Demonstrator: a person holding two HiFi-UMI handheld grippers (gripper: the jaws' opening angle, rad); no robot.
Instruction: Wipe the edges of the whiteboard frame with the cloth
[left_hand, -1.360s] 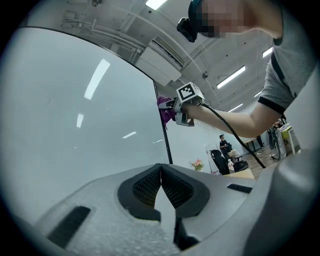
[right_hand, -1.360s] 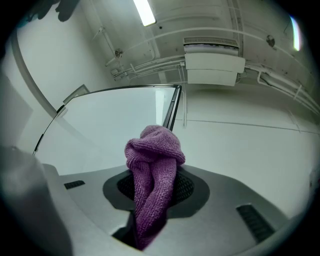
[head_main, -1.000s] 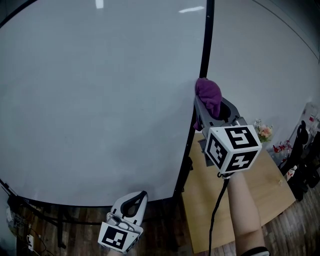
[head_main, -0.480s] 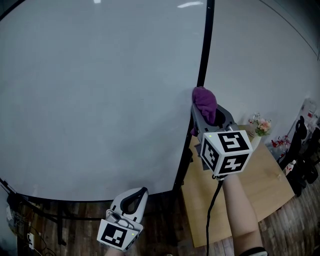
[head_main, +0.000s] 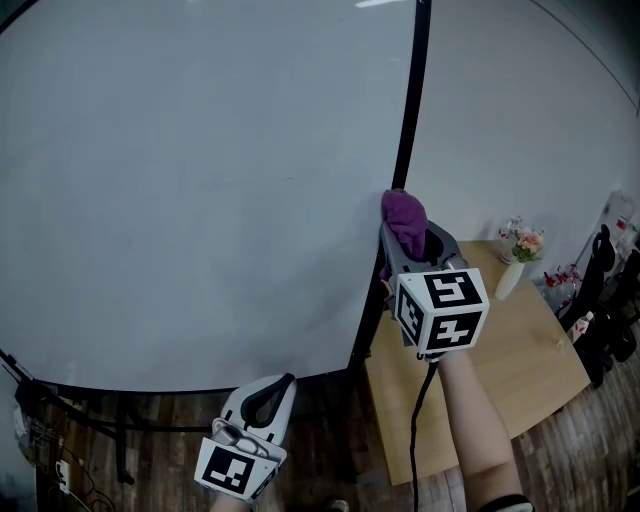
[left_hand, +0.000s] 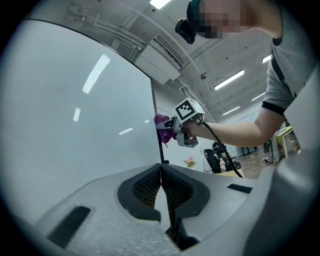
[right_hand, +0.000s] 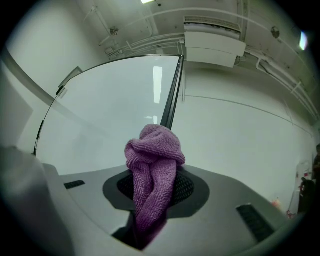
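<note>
A large whiteboard (head_main: 200, 180) fills the head view, its black right frame edge (head_main: 408, 110) running top to bottom. My right gripper (head_main: 405, 232) is shut on a purple cloth (head_main: 402, 218), which presses against that edge about two thirds of the way down. In the right gripper view the cloth (right_hand: 154, 170) bulges between the jaws, with the frame edge (right_hand: 172, 97) rising just behind it. My left gripper (head_main: 270, 398) hangs low below the board's bottom frame, jaws shut and empty. The left gripper view shows the right gripper (left_hand: 184, 125) with the cloth (left_hand: 162, 125) at the edge.
A wooden table (head_main: 480, 370) stands to the right of the board, with a small vase of flowers (head_main: 520, 250) on it. Black chairs (head_main: 600, 300) sit at the far right. The board's stand legs (head_main: 90, 430) cross the wooden floor at lower left.
My right gripper has slid down the board's right frame edge with the cloth, about a hand's width. The left gripper has stayed in place.
</note>
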